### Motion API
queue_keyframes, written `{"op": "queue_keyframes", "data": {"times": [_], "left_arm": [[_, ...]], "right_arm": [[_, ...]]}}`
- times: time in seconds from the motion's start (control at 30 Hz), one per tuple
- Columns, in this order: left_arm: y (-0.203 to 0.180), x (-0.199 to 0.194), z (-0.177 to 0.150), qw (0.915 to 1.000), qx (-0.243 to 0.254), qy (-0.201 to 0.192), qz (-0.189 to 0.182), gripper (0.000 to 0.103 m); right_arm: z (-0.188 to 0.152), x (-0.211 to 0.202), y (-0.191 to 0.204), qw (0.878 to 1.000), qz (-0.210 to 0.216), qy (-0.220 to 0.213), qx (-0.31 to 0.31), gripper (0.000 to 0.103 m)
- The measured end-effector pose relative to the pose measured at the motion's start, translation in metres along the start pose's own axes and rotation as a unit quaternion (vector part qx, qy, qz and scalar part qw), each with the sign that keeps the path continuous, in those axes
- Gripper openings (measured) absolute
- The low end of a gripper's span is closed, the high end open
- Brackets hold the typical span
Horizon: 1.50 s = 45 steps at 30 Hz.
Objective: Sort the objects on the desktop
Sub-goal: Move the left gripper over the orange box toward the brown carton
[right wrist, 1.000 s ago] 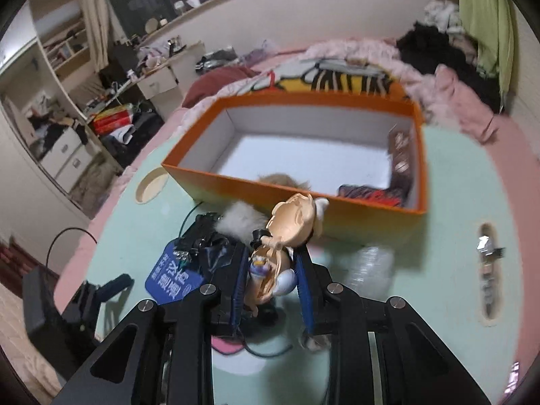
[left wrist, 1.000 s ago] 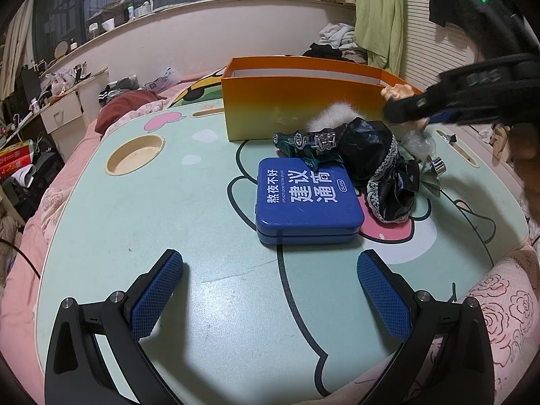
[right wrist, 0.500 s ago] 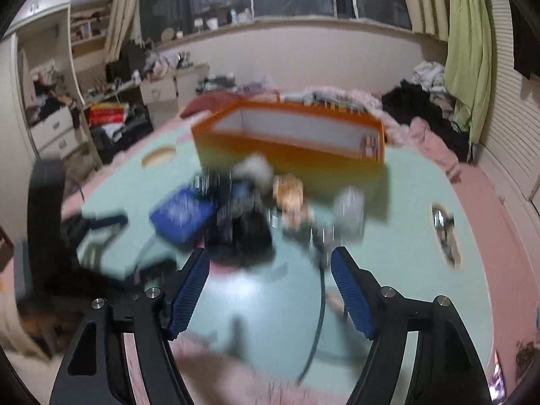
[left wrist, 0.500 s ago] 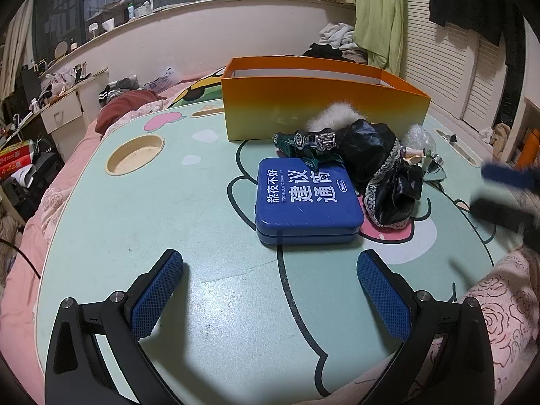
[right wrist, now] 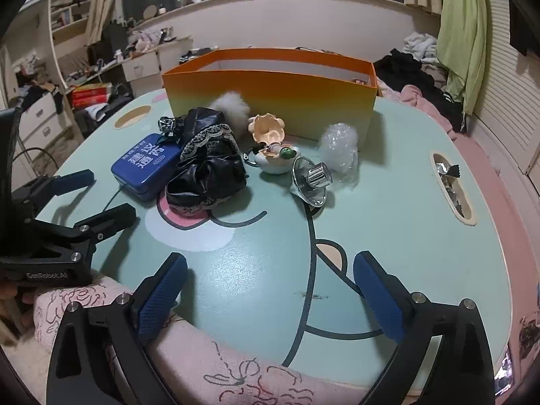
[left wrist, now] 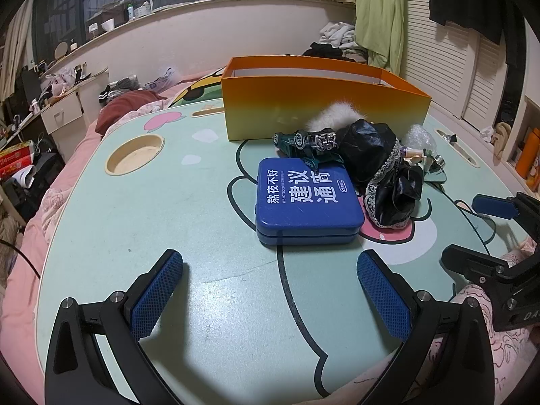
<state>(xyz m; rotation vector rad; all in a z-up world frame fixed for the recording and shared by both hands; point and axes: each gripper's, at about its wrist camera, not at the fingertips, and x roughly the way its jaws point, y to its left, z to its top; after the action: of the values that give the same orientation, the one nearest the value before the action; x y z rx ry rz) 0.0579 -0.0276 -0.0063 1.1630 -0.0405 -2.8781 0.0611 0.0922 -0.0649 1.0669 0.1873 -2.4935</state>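
The doll (right wrist: 270,141) lies on its side just in front of the orange box (right wrist: 270,94), long axis pointing toward the box, head nearest it. Beside it sits black cloth (right wrist: 206,168). The right gripper (right wrist: 270,298), jaws opening, holds nothing; the left gripper (left wrist: 270,292) gapes wide, empty.

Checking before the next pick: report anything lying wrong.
The toy car lies upside down, wheels up, against the blue tin. The doll figure lies tipped on the table, outside the orange box.
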Motion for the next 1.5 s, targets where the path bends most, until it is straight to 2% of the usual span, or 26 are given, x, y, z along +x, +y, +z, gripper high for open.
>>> {"op": "queue_keyframes", "data": {"times": [0.77,0.93,1.0,1.07,1.13,1.17,1.2,1.23,1.27,1.3,1.37,1.43,1.47,1.5], "left_arm": [[0.000,0.000,0.000,1.0000,0.000,0.000,-0.001,0.103],[0.000,-0.003,0.002,0.9997,0.012,0.005,-0.018,0.102],[-0.001,-0.016,0.011,0.9993,0.021,-0.018,-0.024,0.100],[-0.004,-0.034,0.027,0.9974,0.025,-0.065,-0.017,0.099],[-0.012,-0.051,0.056,0.9934,0.031,-0.110,-0.011,0.099],[-0.018,-0.053,0.073,0.9931,0.033,-0.110,-0.021,0.098],[-0.022,-0.051,0.087,0.9936,0.030,-0.102,-0.037,0.097],[-0.027,-0.045,0.104,0.9942,0.025,-0.085,-0.060,0.091],[-0.033,-0.035,0.123,0.9941,0.019,-0.058,-0.089,0.087],[-0.040,-0.017,0.144,0.9925,0.009,-0.018,-0.120,0.085],[-0.051,0.023,0.174,0.9842,-0.014,0.058,-0.166,0.075],[-0.060,0.074,0.198,0.9638,-0.061,0.144,-0.216,0.063],[-0.065,0.092,0.204,0.9535,-0.075,0.173,-0.235,0.056],[-0.070,0.103,0.209,0.9482,-0.080,0.187,-0.244,0.054]], "right_arm": [[0.000,-0.002,0.001,1.000,0.000,0.000,0.000,0.100],[-0.001,-0.005,0.001,1.000,0.002,-0.001,0.000,0.100],[0.000,-0.006,0.001,1.000,0.003,-0.001,-0.001,0.100],[0.000,-0.006,0.001,1.000,0.003,-0.001,-0.001,0.100],[0.000,-0.006,0.001,1.000,0.003,-0.001,-0.001,0.100],[0.000,-0.006,0.001,1.000,0.003,-0.001,-0.001,0.100],[0.000,-0.006,0.001,1.000,0.003,-0.001,-0.001,0.100],[0.000,-0.006,0.001,1.000,0.003,-0.001,-0.001,0.100],[0.000,-0.006,0.001,1.000,0.003,-0.001,-0.001,0.100],[0.000,-0.006,0.001,1.000,0.003,-0.001,-0.001,0.100],[0.000,-0.006,0.001,1.000,0.003,-0.002,-0.001,0.100],[0.001,-0.007,0.001,1.000,0.003,-0.001,-0.002,0.100],[0.001,-0.007,0.001,1.000,0.004,-0.002,-0.001,0.100],[0.001,-0.007,0.001,1.000,0.003,-0.002,-0.001,0.100]]}}
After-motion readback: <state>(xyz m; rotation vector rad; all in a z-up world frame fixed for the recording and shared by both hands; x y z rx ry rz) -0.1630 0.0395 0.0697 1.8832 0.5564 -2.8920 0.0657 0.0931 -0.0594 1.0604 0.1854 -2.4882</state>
